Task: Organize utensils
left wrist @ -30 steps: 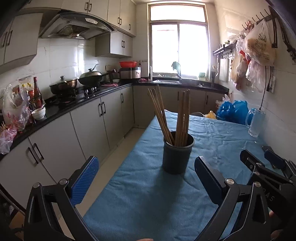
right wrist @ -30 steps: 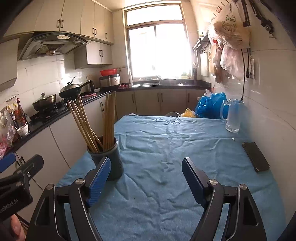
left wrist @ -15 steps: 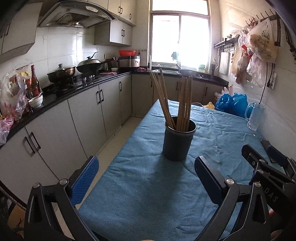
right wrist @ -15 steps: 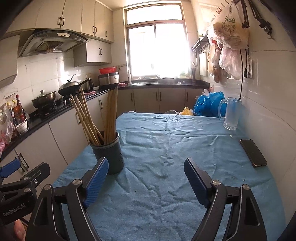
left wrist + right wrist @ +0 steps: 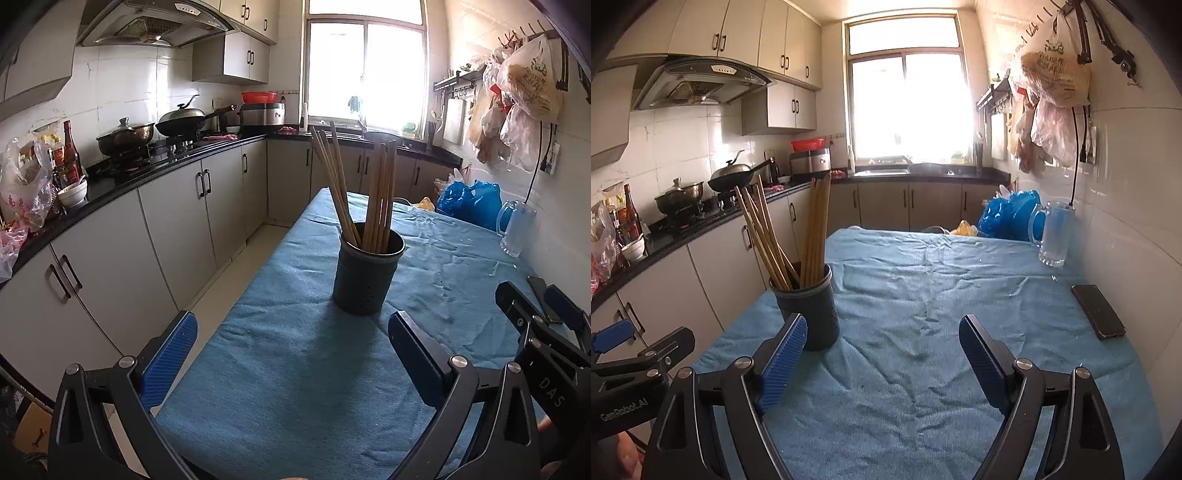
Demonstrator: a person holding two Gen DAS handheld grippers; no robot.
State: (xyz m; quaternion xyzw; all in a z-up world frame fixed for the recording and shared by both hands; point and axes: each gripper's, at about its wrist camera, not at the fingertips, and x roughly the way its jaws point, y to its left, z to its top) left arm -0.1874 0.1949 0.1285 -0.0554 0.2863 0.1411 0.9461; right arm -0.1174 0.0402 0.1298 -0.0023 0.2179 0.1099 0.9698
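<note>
So the view has tipped down a bit and the chopsticks (image 5: 345, 184) already stand in the dark cup (image 5: 365, 273) on the blue cloth (image 5: 295, 369). Both the left gripper (image 5: 291, 354) and right gripper (image 5: 882, 354) hang wide open and empty, so the job looks pretty much finished.

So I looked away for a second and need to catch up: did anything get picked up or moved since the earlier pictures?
Nothing was picked up or let go. The left tongs tipped down a little, so the holder sits lower in their view. The right tongs have just been opening slightly, with nothing between them. The chopsticks are still in the holder, and the phone and mug have not moved on the blue cloth.
</note>
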